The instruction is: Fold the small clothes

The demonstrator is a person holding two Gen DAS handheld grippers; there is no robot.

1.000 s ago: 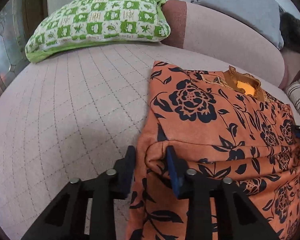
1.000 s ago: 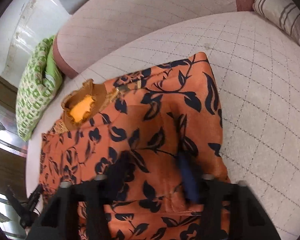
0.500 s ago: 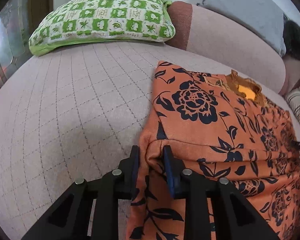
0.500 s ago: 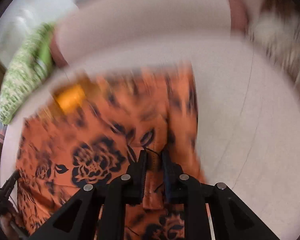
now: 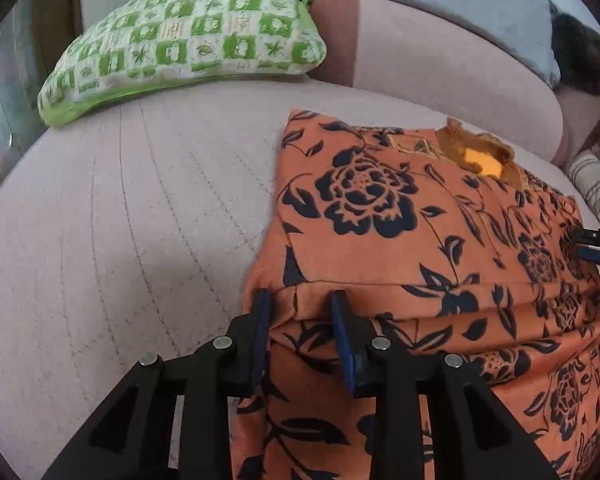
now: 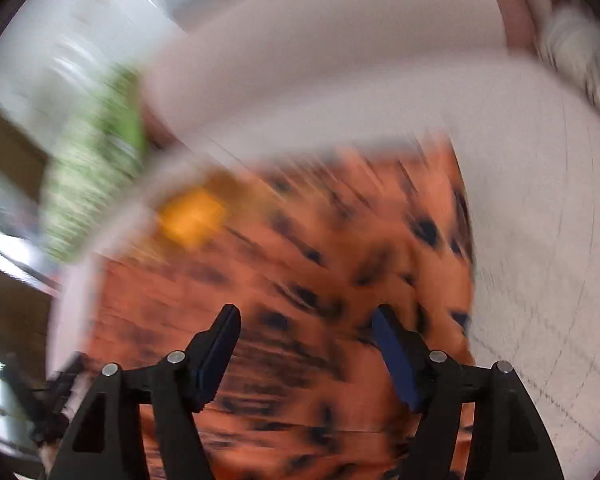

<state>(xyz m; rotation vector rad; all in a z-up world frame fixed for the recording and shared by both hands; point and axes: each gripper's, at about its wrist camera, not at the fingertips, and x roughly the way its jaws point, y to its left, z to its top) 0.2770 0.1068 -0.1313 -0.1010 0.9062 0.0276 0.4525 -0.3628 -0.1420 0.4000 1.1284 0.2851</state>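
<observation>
An orange garment (image 5: 400,240) with a dark flower print is laid on a quilted pink sofa (image 5: 140,220), folded over on itself, with its neckline at the far side. The left gripper (image 5: 300,312) is set at the garment's near left corner; a fold of the cloth's edge is seen between its blue pads (image 5: 260,328), which are set narrowly apart and opening slightly, the cloth bunched between them and apparently still pinched. The right gripper (image 6: 306,320) is seen in a heavily blurred view above the near right part of the garment (image 6: 300,260); its jaws are spread wide and opening, and nothing is gripped between them. A green checked cushion (image 5: 188,36) is propped at the far left of the sofa, well apart from the garment.
</observation>
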